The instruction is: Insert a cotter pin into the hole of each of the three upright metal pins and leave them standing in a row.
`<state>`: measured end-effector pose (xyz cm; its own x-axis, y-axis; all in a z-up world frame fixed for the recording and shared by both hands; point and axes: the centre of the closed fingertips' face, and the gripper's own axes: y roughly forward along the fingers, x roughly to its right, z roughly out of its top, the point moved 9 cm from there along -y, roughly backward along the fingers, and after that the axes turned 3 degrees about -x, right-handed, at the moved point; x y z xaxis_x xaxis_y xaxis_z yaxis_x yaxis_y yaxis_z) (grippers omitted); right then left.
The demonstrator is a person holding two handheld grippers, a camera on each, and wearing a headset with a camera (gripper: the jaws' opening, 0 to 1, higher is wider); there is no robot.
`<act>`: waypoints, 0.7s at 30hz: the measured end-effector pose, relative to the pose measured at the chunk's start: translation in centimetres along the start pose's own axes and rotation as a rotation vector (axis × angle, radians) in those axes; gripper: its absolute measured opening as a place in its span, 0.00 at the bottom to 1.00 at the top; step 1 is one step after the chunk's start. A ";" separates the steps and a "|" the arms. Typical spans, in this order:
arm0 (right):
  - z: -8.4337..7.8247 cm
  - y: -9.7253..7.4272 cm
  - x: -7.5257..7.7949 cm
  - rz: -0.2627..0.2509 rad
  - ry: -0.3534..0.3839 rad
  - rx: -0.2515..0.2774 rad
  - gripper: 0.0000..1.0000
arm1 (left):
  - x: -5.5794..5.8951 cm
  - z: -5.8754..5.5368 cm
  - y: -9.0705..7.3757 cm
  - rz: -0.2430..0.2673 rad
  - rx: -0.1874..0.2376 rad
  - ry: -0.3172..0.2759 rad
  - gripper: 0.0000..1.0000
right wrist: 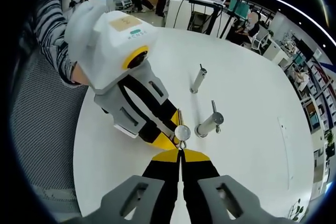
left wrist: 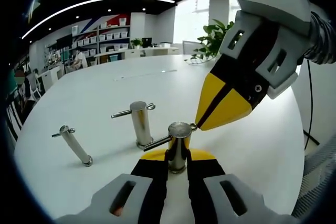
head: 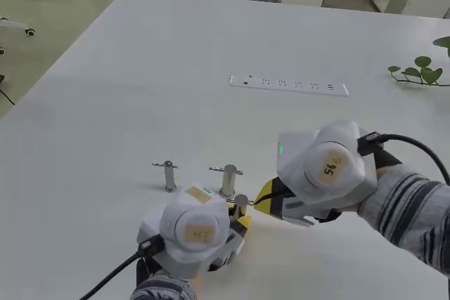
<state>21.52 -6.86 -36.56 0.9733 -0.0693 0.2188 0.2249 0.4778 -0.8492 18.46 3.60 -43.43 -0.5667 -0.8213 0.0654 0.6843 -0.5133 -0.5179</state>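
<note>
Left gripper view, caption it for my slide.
The left gripper clamps the nearest metal pin while the right gripper holds a cotter pin through its hole.

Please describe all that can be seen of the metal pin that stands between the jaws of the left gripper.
The metal pin is a short round cylinder that looks like shiny silver-grey steel, with a flat round top. It stands upright on the white table. The left gripper clamps its lower part from both sides. A thin cotter pin passes crosswise through it just under the top. The straight end sticks out on one side, and the loop end is held at the tip of the right gripper.
</note>
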 end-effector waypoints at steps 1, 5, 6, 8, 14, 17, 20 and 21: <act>0.0 0.0 0.0 0.000 0.002 0.000 0.00 | 0.0 0.0 0.0 0.000 0.000 0.000 0.10; -0.1 -0.1 -0.1 0.004 0.024 0.002 0.00 | -0.1 0.0 0.0 -0.006 -0.005 -0.012 0.10; -0.1 -0.1 -0.1 -0.001 0.037 0.003 0.00 | -0.1 0.1 0.0 -0.010 -0.008 -0.009 0.10; -0.1 -0.1 -0.1 -0.003 0.056 0.009 0.01 | -0.1 0.1 0.0 -0.015 -0.012 0.005 0.11; 0.4 -0.1 0.1 0.006 0.113 0.047 0.12 | 0.0 0.0 -0.7 -0.035 -0.035 0.030 0.25; 0.6 0.3 0.1 0.017 0.121 0.056 0.14 | -0.1 -0.1 -1.2 -0.048 -0.048 0.030 0.33; 0.9 1.0 0.1 0.037 0.144 0.063 0.16 | -0.2 0.0 -1.7 -0.054 -0.049 0.036 0.36; 0.9 1.1 0.1 0.043 0.148 0.065 0.16 | -0.2 0.0 -1.8 -0.056 -0.047 0.035 0.38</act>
<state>21.87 -5.54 -37.05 0.9792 -0.1733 0.1057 0.1840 0.5383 -0.8224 17.40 4.69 -42.49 -0.6196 -0.7821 0.0664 0.6291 -0.5454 -0.5538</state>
